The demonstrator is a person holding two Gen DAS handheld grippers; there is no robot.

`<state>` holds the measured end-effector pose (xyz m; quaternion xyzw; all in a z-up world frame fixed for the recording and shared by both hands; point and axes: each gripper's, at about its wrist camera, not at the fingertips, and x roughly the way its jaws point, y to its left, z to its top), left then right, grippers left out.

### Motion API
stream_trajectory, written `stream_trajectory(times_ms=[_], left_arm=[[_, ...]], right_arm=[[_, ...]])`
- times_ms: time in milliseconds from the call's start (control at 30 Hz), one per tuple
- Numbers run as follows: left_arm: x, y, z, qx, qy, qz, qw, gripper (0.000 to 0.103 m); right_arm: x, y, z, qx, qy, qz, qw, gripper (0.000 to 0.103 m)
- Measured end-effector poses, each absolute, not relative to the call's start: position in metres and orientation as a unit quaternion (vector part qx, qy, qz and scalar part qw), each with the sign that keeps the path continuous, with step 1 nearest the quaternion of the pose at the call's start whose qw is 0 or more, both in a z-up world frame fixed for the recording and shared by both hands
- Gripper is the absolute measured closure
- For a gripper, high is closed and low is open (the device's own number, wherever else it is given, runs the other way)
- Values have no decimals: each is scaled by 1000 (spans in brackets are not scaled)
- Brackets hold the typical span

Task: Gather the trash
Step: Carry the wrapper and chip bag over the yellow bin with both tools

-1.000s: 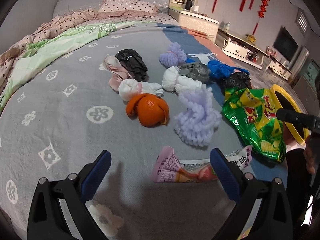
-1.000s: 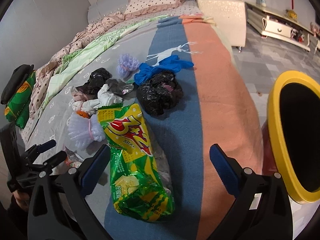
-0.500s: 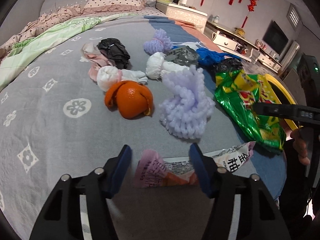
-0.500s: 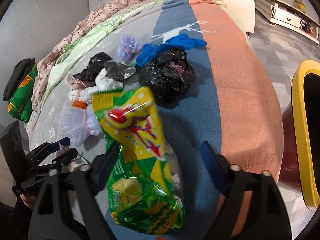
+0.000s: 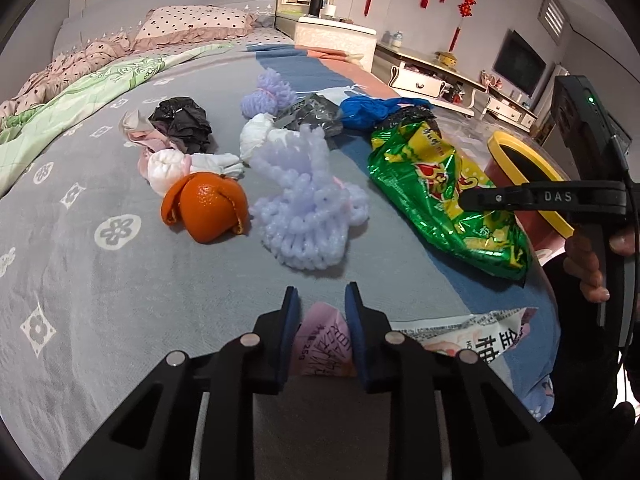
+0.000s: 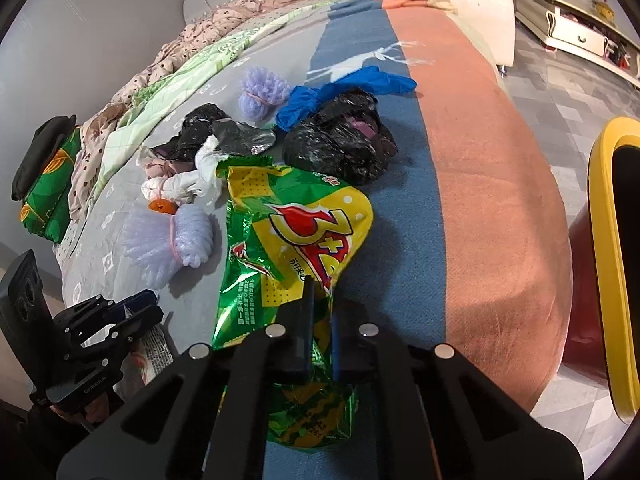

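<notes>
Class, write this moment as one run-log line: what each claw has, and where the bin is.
left claw: closing on pink wrapper | right claw: shut on green snack bag | yellow-rimmed bin: beside bed, nothing dropped yet

my left gripper is closing its blue pads on a pink wrapper on the grey bedspread; a peeled orange and lilac foam net lie beyond.
</notes>
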<state>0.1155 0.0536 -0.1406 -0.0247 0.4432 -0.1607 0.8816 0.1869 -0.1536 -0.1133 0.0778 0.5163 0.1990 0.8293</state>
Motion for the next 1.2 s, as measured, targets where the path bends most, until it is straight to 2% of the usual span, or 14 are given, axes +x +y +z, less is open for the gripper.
stream_trajectory(times_ms=[667, 933, 1200], left_arm=[[92, 66, -81, -41, 401, -141, 904, 80], [100, 50, -14, -30, 340, -129, 931, 80], [134, -13, 53, -12, 289, -156, 945, 80]], right_arm=[[145, -192, -47, 117, 437, 228, 862, 103], [129, -240, 24, 145, 359, 223, 895, 103], [125, -313, 89, 168, 291, 169, 927, 103]])
